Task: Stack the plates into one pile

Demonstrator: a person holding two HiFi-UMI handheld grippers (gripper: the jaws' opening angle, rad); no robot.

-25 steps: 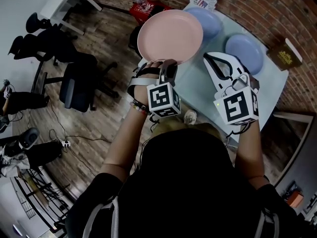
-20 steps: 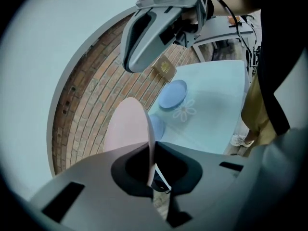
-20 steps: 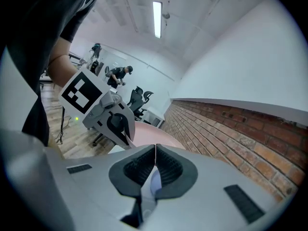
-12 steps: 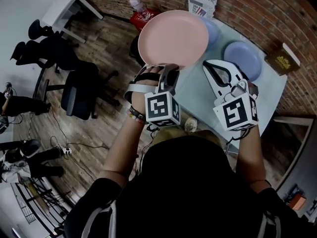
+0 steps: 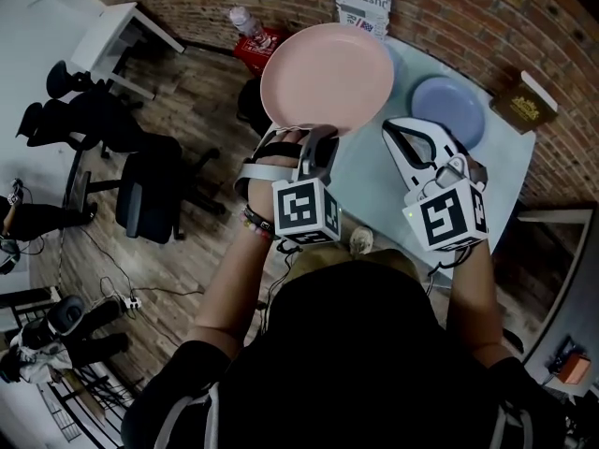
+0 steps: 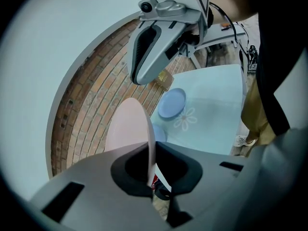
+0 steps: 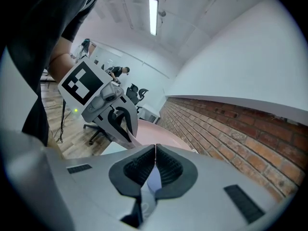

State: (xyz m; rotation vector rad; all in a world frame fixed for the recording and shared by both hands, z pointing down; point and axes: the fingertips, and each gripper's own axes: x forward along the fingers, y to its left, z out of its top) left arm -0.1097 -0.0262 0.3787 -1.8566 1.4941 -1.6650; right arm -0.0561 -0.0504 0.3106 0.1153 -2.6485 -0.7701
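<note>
Standing by a brick wall (image 5: 487,12), pale table (image 5: 374,181) is seen | pink plate (image 5: 328,73) is held raised over table's left end, rim pinched by left gripper (image 5: 316,137) | blue plate (image 5: 447,110) is laid flat on table, to its right | right gripper (image 5: 398,127) is seen empty, jaws together

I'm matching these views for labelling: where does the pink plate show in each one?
Head view: pink plate, top centre, seen face-on.
Left gripper view: pink plate, lower centre-left, edge-on between the jaws.
Right gripper view: pink plate, centre, just beyond the jaw tips.
Shared landmark: the brick wall.
</note>
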